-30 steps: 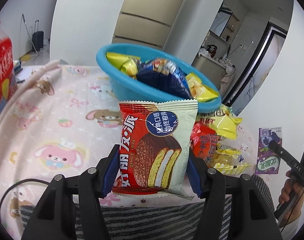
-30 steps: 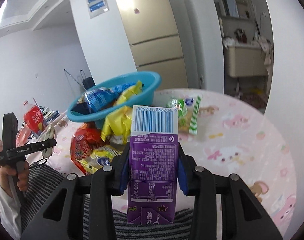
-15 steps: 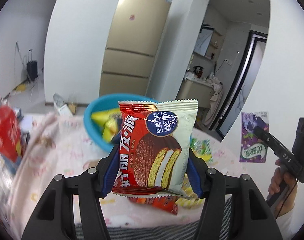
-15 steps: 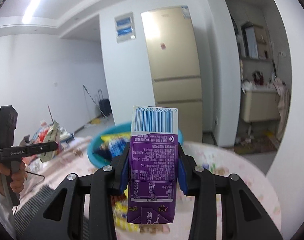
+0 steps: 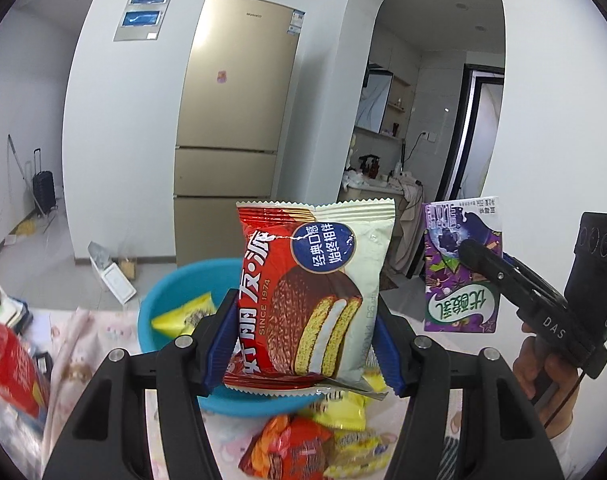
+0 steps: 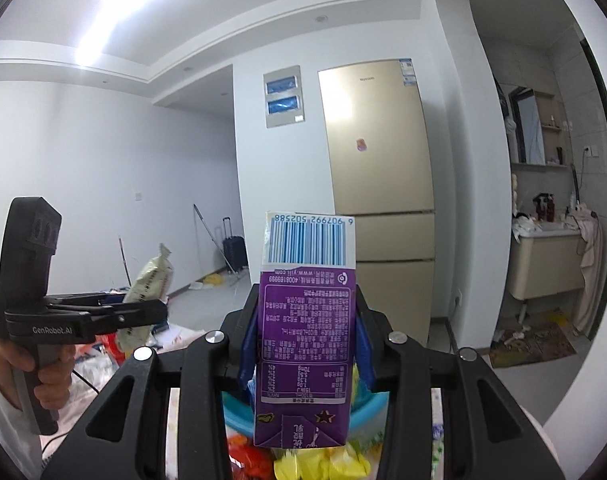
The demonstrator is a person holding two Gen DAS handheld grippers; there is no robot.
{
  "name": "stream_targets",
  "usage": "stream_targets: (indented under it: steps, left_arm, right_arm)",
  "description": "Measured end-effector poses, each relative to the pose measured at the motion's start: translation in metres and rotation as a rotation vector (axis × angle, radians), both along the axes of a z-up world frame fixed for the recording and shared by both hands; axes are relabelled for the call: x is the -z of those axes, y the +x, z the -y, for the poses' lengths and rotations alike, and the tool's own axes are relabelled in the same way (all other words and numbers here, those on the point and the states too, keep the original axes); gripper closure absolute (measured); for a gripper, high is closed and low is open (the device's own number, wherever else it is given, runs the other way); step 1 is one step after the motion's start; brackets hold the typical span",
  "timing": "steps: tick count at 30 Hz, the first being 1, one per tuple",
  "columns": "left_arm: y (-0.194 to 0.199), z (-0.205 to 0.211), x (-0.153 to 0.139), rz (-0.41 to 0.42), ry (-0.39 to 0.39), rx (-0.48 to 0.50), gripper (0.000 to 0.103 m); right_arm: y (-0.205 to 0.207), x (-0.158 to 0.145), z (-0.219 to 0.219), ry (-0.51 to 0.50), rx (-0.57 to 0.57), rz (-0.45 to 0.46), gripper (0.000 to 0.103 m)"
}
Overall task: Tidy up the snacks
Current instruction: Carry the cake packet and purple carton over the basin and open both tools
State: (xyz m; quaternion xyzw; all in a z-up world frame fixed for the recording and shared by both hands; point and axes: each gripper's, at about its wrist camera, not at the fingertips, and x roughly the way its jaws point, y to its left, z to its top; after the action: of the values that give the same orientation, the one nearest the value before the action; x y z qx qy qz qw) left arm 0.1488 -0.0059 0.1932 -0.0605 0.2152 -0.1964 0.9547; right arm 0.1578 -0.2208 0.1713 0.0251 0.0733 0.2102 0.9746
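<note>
While the left gripper (image 5: 303, 344) clamps the pie packet (image 5: 309, 296) and the right gripper (image 6: 305, 344) pinches the upright purple carton (image 6: 305, 332), the blue basin (image 5: 171, 304) sits lower centre, directly beneath the packet, nearer the left hand.

Purple carton (image 6: 303, 332) between blue jaws

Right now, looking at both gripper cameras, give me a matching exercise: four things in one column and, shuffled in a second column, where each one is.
Things:
1. chocolate pie packet
2. purple drink carton
3. blue basin
4. orange-red snack bag

Places:
A. lying loose on the table in front of the basin
B. clamped in the right hand-held gripper
C. clamped in the left hand-held gripper
D. on the pink tablecloth, holding yellow packets

Pairs: 1-C, 2-B, 3-D, 4-A
</note>
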Motion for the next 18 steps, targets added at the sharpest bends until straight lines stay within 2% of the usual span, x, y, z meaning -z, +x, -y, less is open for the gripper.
stream_targets:
  steps: [3, 9, 18]
  left_arm:
    - [0.009, 0.001, -0.007, 0.020, 0.007, -0.017, 0.040]
    - [0.034, 0.007, -0.014, 0.061, 0.072, -0.093, 0.040]
    - [0.087, 0.008, 0.000, 0.028, 0.070, -0.151, 0.040]
  right_arm:
    - [0.009, -0.010, -0.007, 0.007, -0.016, 0.025, 0.065]
    - [0.032, -0.013, -0.016, 0.021, -0.043, 0.029, 0.065]
    - [0.076, -0.010, -0.015, 0.083, -0.028, 0.002, 0.065]
